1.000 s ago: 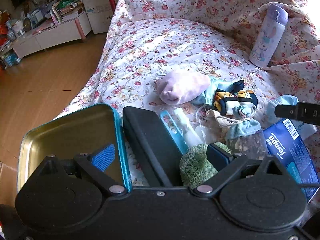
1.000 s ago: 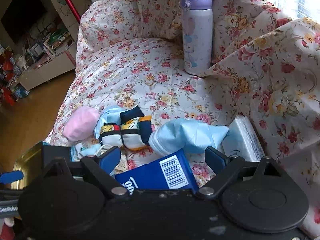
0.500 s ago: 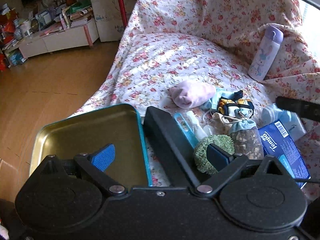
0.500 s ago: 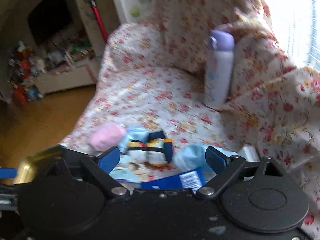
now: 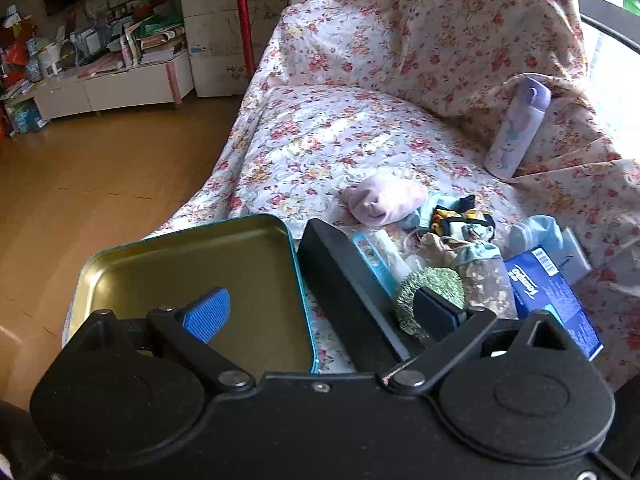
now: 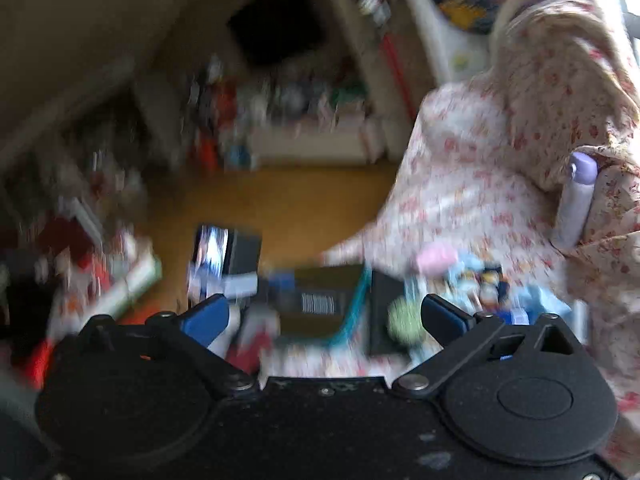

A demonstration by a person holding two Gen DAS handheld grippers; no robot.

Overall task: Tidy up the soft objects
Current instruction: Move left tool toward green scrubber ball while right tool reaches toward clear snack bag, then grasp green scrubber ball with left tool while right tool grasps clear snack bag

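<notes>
On the flowered sofa cover lies a pile of soft things: a pink sock, patterned socks, a light blue cloth, a drawstring pouch and a green knitted round. An open tin with a teal rim and gold inside sits left of a black box. My left gripper hovers open above the tin and box, holding nothing. In the blurred right wrist view my right gripper is high above the tin, its jaws opening with nothing between them.
A blue tissue pack lies at the pile's right. A purple bottle stands against the sofa back. Wooden floor and a cluttered low cabinet lie to the left, with a red pole behind the sofa.
My right gripper has risen and swung left away from the pile; its finger has left the left wrist view. My left gripper has drawn back and up, so more sofa shows.
</notes>
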